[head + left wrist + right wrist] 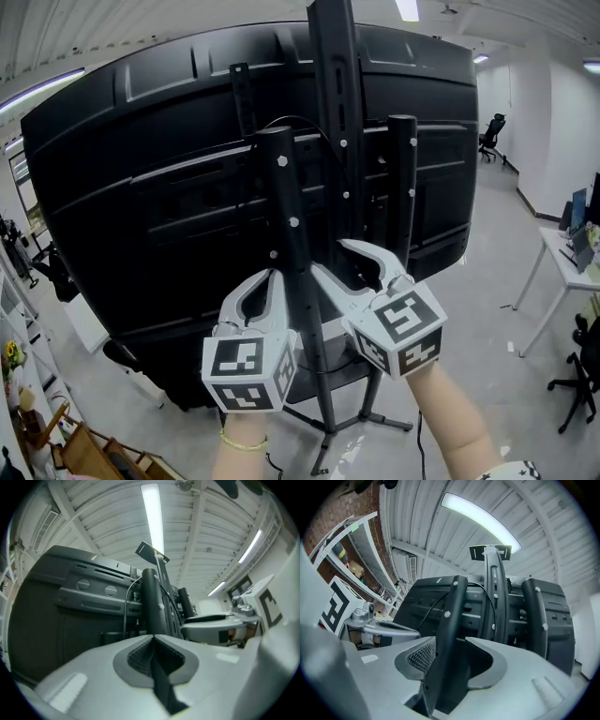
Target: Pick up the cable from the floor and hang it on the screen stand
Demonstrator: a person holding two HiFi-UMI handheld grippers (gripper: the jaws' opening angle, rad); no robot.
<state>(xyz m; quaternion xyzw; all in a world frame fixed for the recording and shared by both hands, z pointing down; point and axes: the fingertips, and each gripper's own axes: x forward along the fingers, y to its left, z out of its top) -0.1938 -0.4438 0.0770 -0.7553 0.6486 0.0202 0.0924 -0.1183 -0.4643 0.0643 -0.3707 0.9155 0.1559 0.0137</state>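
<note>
The back of a large black screen fills the head view, mounted on a stand with two black uprights beside its central column. A thin black cable loops over the bracket behind the left upright; the same cable shows in the left gripper view, and the cable arcs across the column in the right gripper view. My left gripper is left of that upright, its jaws meeting at the tip with nothing held. My right gripper stands open, the upright showing in the gap, apart from the right pad.
The stand's legs spread on the floor below my hands. A white desk and an office chair are at the right, another chair farther back. A wooden crate and shelves sit at the lower left.
</note>
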